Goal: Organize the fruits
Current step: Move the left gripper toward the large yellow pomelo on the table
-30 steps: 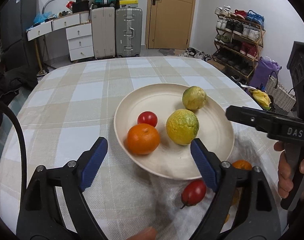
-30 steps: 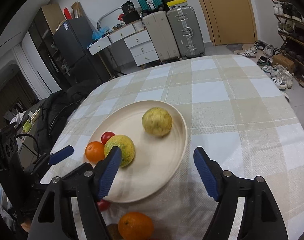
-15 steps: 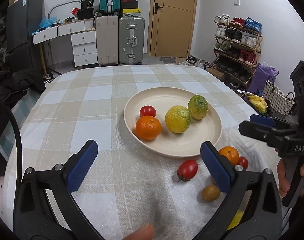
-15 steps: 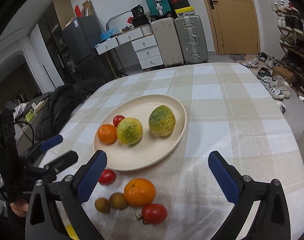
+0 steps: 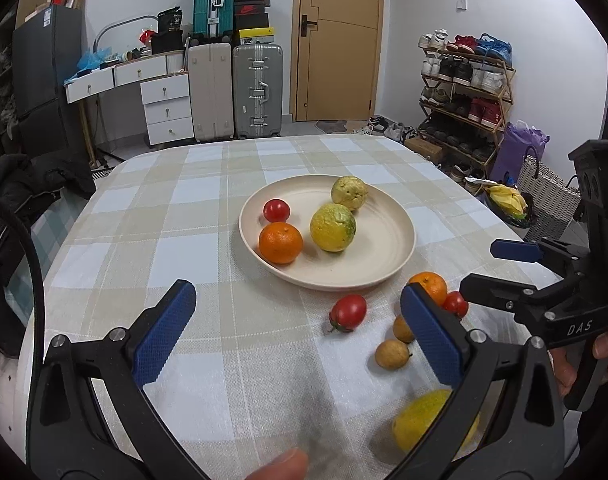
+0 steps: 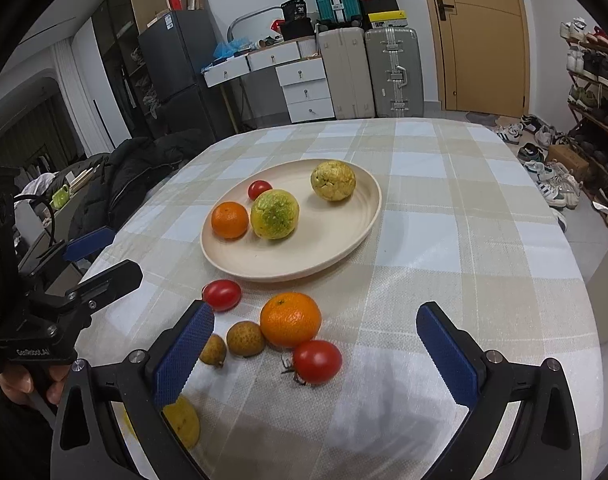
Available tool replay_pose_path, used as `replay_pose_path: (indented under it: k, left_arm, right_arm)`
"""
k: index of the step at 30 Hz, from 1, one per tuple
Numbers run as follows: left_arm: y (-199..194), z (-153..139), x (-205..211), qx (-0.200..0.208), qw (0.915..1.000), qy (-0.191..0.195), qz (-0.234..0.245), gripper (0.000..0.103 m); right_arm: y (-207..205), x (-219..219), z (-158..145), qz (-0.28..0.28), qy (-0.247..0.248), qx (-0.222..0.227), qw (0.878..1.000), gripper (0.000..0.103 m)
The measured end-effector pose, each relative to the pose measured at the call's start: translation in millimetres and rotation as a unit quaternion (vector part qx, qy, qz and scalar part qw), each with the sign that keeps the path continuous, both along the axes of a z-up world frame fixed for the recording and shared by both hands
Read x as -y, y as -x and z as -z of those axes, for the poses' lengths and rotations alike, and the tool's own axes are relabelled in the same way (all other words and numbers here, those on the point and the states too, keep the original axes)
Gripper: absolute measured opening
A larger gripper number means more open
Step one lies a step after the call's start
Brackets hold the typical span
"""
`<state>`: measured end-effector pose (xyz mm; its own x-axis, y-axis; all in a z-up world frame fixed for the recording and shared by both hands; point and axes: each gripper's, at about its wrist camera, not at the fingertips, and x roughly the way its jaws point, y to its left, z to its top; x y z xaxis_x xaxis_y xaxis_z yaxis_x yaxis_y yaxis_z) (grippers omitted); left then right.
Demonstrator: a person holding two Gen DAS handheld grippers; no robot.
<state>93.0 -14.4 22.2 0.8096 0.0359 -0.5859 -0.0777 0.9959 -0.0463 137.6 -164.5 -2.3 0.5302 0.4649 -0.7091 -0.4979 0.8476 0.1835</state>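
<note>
A cream plate [image 5: 384, 272] [image 6: 287, 274] holds an orange [image 5: 280, 242], a small tomato [image 5: 276, 210] and two yellow-green citrus fruits [image 5: 332, 227] [image 5: 349, 193]. Loose on the cloth in front of it lie a tomato [image 6: 222, 295], an orange [image 6: 290, 319], another tomato [image 6: 316, 361], two small brown fruits [image 6: 245, 338] and a lemon [image 6: 181, 420]. My left gripper [image 5: 295, 296] is open and empty, short of the plate. My right gripper [image 6: 316, 316] is open and empty above the loose orange and tomato.
The checked tablecloth [image 5: 191, 216] covers a rounded table. A dark jacket [image 6: 135, 176] lies off its left edge. Suitcases [image 5: 255, 88], drawers and a shoe rack [image 5: 464, 92] stand behind. A basket [image 5: 544, 196] sits by the table's right side.
Both grippers have pulled back from the plate and their jaws have spread wider. The loose fruits in front of the plate have come into view.
</note>
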Motion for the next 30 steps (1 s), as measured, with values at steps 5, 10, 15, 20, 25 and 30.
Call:
replay_pose_path:
  k: [5,10,15,20,25,30]
  left_arm:
    - [10,-1,5,-0.002,1.0000,-0.002,0.000,0.102]
    - [18,0,11,-0.008,1.0000,-0.001,0.005,0.102]
    - [23,2,18,-0.014,0.9998,-0.002,0.016,0.102]
    - [26,8,25,-0.029,0.9992,0.000,0.028,0.102]
    - [26,15,35,-0.046,0.9980,0.000,0.045,0.102]
    - [26,21,45,-0.059,0.9965,-0.005,0.059,0.102]
  right_arm:
    - [4,5,-2,0.006,-0.005,-0.005,1.000,0.103]
    - [7,6,1,0.002,0.004,-0.014,1.000,0.103]
    - [11,3,5,-0.012,0.021,-0.027,0.999,0.103]
    - [12,4,12,-0.023,0.039,-0.041,0.998,0.103]
    - [10,8,19,-0.024,0.057,-0.053,0.997,0.103]
    - [6,14,23,-0.010,0.062,-0.055,0.997,0.103]
